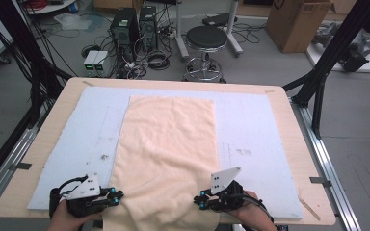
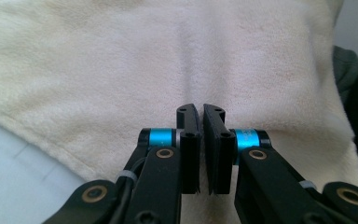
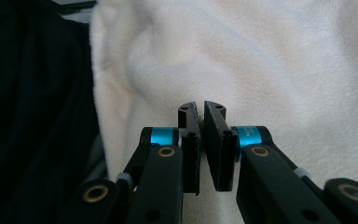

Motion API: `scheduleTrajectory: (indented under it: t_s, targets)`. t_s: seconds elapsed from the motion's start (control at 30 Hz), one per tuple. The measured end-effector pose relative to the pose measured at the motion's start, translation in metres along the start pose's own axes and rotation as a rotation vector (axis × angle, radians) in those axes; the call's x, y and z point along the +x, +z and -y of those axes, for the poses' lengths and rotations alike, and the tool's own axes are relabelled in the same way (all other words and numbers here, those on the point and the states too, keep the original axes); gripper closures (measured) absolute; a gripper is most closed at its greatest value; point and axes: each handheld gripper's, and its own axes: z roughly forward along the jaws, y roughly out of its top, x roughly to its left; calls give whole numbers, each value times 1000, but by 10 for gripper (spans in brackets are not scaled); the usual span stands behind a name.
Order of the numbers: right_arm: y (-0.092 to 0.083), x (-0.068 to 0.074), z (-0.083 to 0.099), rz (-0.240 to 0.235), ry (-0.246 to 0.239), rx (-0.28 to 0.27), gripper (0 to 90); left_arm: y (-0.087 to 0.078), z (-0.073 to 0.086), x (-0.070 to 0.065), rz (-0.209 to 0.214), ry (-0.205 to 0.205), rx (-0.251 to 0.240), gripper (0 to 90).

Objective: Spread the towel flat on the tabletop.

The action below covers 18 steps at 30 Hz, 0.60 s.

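A: From the high view, where does the work stand?

B: A cream, rectangular fleece towel [image 1: 166,154] lies flat along the middle of a pale blue mat [image 1: 250,125] on the light wooden desk [image 1: 38,144], its near end hanging a little over the front edge. The left tool [image 1: 117,196] sits at the towel's near left edge, the right tool [image 1: 198,201] at its near right edge. No fold has been made yet, so by the look of it only the grasp is done; lifting and folding are all left.

A: And the left gripper view?

B: The left tool [image 2: 200,112] has its jaws drawn together with just a slit between them. They seem to pinch the towel [image 2: 121,60], which puckers into a faint crease running away from the tips.

A: The right gripper view?

B: The same: the right tool [image 3: 200,108] is closed, a thin bit of the pile apparently caught between its pads. The towel [image 3: 270,60] bulges in a soft ridge beside the jaws, next to a dark sleeve [image 3: 32,107].

A: How does the cloth look?

B: Plush, thick, clean and nearly smooth, with a few shallow wrinkles.
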Motion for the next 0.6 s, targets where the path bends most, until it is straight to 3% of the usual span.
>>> scheduleTrajectory:
  t_s: [0.13, 0.17, 0.23, 0.33, 0.4, 0.47, 0.6]
  targets:
    - [8, 7, -2, -85, -12, 18, 716, -12, 5, -1, 17, -20, -12, 810]
    - [8, 8, -4, -84, -11, 7, 690, -13, 5, 0, 21, -30, -17, 776]
    - [4, 6, -6, -39, -10, -22, 657, -14, 3, 1, -2, -44, -30, 639]
    - [-4, -6, -9, 62, 27, -57, 640, -10, -1, 5, -8, -61, -58, 600]
    - [-7, -15, -9, 121, 62, -70, 641, -4, -5, 9, -18, -67, -65, 614]
    - [-7, -22, -7, 172, 71, -47, 652, 2, -8, 12, -31, -75, -66, 640]
    - [-5, -31, 1, 199, 118, -18, 674, 11, -10, 16, -64, -77, -47, 672]
